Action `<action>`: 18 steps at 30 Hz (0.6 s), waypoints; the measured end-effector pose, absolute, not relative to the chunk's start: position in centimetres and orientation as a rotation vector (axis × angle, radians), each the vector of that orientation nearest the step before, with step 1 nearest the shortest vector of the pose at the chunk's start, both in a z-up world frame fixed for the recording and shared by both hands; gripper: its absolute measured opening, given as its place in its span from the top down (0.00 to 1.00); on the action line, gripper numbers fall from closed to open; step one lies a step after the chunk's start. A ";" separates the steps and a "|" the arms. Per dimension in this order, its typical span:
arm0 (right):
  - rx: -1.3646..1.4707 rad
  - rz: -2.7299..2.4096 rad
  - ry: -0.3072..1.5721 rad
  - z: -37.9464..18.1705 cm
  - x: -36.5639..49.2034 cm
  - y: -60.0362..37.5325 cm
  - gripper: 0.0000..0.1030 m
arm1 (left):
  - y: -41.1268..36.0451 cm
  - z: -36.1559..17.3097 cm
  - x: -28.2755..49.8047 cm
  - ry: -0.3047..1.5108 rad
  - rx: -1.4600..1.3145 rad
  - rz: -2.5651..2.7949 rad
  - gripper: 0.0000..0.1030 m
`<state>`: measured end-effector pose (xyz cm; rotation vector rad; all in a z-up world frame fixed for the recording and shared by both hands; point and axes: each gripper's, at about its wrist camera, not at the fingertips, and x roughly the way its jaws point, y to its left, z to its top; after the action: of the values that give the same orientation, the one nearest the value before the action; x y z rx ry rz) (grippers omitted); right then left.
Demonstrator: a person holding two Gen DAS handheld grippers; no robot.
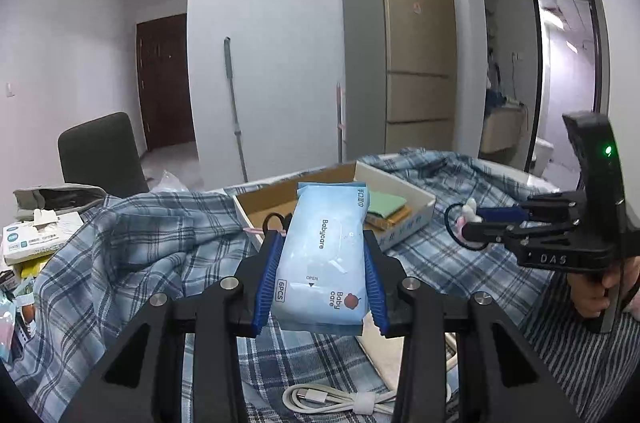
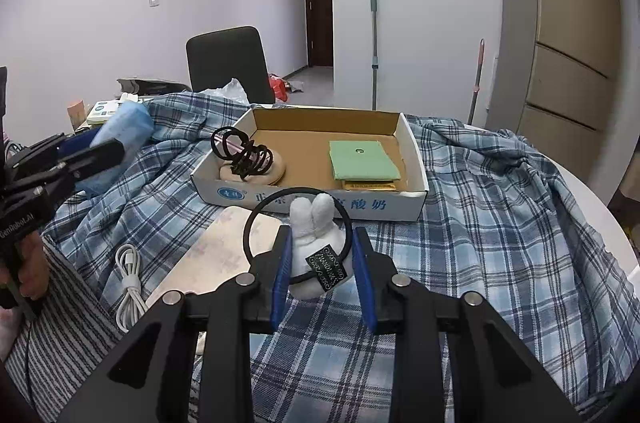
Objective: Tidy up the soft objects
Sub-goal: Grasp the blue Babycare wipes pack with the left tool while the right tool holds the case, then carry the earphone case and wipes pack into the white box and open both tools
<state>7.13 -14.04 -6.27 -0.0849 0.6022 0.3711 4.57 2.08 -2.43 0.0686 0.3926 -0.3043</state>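
My left gripper [image 1: 322, 243] is shut on a light blue pack of wet wipes [image 1: 324, 263], held off the table with its far end over the near wall of a shallow cardboard box [image 1: 404, 183]. From the right wrist view this left gripper [image 2: 106, 149] and the pack [image 2: 128, 127] sit left of the box [image 2: 414, 159]. A white plush bunny hair tie [image 2: 316, 235] with a black elastic loop is pinched in my right gripper [image 2: 322, 241], just before the box front. The box holds a green cloth [image 2: 362, 159] and black hair ties [image 2: 242, 149] on a beige pad.
A blue plaid cloth [image 2: 480, 223] covers the round table. A coiled white cable [image 2: 128, 275] and a flat beige pad [image 2: 224, 251] lie near the front. Tissue boxes [image 1: 32, 239] crowd the left edge. A dark chair [image 2: 228, 63] stands behind, a fridge [image 1: 416, 43] further back.
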 end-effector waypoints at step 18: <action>-0.106 0.294 0.418 1.9 8.2 -14.8 0.72 | -0.1 3.1 4.7 0.287 0.076 -0.112 0.60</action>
<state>8.19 -14.77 1.87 -0.1055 0.4182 0.2939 4.67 -0.09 3.09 0.0757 0.2872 -0.1120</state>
